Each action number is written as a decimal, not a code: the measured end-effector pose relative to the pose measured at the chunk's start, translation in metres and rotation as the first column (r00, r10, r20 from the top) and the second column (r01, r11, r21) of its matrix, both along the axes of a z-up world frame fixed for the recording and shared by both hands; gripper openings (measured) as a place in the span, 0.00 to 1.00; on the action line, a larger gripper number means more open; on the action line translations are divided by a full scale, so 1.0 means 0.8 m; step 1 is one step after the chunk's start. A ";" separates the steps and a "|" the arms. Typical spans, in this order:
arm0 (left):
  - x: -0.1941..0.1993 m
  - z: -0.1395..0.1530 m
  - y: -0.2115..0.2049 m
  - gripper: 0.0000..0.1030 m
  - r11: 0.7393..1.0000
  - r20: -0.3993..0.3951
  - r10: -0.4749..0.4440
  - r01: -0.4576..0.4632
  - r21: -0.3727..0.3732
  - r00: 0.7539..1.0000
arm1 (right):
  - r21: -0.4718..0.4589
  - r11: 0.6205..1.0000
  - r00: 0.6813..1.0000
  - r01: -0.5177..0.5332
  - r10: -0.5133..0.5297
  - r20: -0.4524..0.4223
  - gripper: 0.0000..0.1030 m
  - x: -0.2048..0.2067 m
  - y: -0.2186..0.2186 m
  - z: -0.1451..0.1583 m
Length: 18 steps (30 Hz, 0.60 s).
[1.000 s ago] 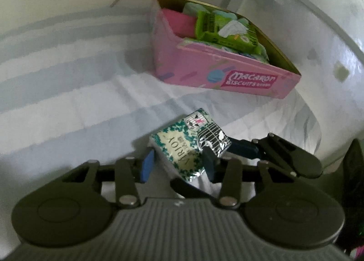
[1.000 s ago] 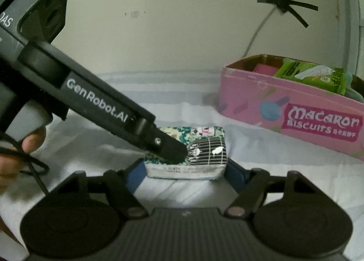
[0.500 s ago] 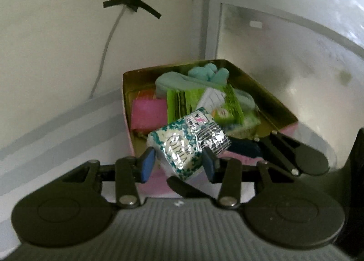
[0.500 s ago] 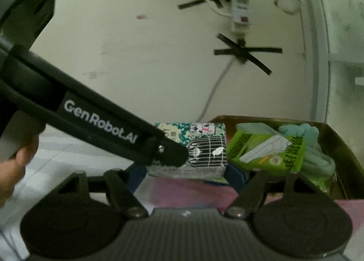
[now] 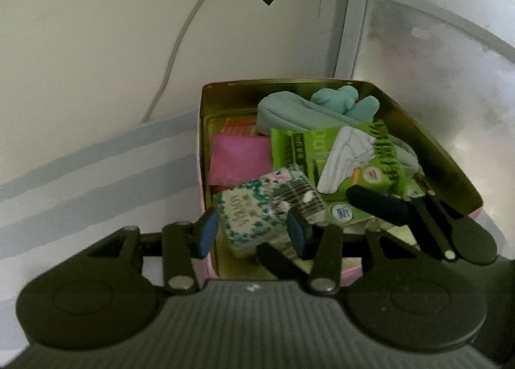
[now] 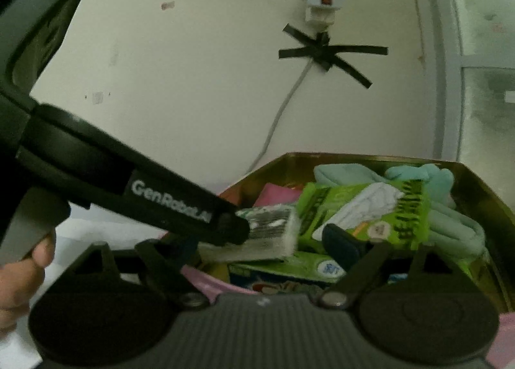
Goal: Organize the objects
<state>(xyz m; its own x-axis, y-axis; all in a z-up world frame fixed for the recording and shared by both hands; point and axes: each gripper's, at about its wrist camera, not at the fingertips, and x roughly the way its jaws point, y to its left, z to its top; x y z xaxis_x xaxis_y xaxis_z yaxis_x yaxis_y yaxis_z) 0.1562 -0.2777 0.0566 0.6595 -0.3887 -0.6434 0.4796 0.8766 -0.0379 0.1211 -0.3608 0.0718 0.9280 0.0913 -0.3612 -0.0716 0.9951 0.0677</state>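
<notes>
— Against the wall, what's in the tin (image 5: 431,146)?
— Pink pack (image 5: 239,159), green pack (image 5: 341,156), teal cloth (image 5: 309,108).
— And the packet (image 5: 257,211)?
— Over the tin, held by the left gripper (image 5: 252,229); right gripper (image 6: 267,243) just opened wide.

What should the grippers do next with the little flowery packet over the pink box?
Probably open the left gripper and let the flowery packet drop. It already hangs over the pink box, above the green packet and the pink packet. The right gripper has just been opening, and its right finger stands clear of the packet, so the left gripper seems to be the only one holding it.
</notes>
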 end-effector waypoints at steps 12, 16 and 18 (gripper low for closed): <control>-0.108 0.035 0.035 0.77 0.999 0.173 0.027 -0.033 0.030 0.985 | 0.077 0.989 0.983 0.124 -0.133 0.126 0.89 -0.137 -0.016 0.027; -0.150 0.031 0.055 0.93 0.997 0.217 0.048 -0.061 0.056 0.975 | 0.186 0.967 0.973 0.176 -0.199 0.113 0.98 -0.173 -0.029 0.030; -0.166 0.027 0.062 0.93 0.995 0.217 0.068 -0.083 0.060 0.974 | 0.249 0.950 0.974 0.186 -0.212 0.081 1.00 -0.183 -0.034 0.030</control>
